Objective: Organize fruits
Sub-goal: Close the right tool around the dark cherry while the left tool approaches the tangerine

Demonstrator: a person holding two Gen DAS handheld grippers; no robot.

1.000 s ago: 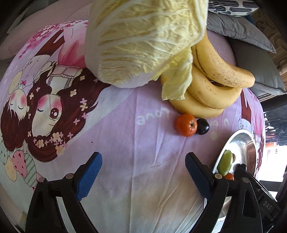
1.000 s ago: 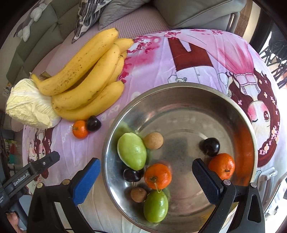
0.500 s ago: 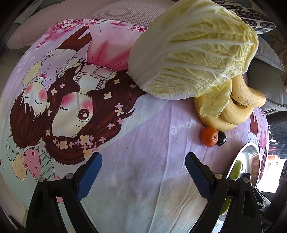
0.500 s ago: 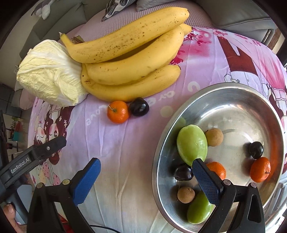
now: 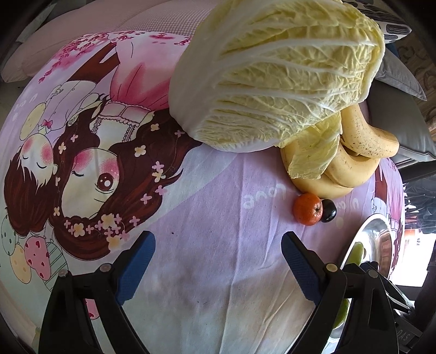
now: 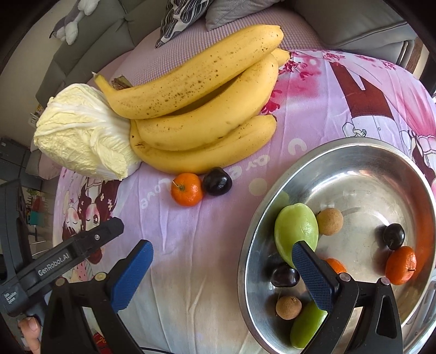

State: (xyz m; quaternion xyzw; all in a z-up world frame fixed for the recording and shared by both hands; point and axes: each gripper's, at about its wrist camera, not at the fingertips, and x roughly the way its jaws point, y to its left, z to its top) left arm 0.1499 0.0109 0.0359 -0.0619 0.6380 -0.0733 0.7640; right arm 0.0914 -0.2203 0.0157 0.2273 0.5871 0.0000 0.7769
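A small orange (image 6: 187,189) and a dark plum (image 6: 217,181) lie touching on the purple cartoon cloth, just in front of a bunch of bananas (image 6: 201,117). They also show in the left wrist view: orange (image 5: 308,209), plum (image 5: 328,210). A steel bowl (image 6: 354,152) at the right holds green fruits, oranges, dark plums and brown longans. My right gripper (image 6: 222,257) is open and empty, over the cloth at the bowl's left rim. My left gripper (image 5: 218,253) is open and empty, above bare cloth left of the orange.
A napa cabbage (image 5: 275,73) lies against the bananas' stem end; it also shows in the right wrist view (image 6: 81,139). Grey sofa cushions (image 6: 354,19) and a patterned pillow (image 6: 182,16) lie behind the cloth. The left gripper's body (image 6: 62,258) shows at the lower left.
The right gripper has swung left from above the bowl toward the orange and plum. The left gripper has drawn back and turned left, so the cabbage and fruit sit farther to the right.
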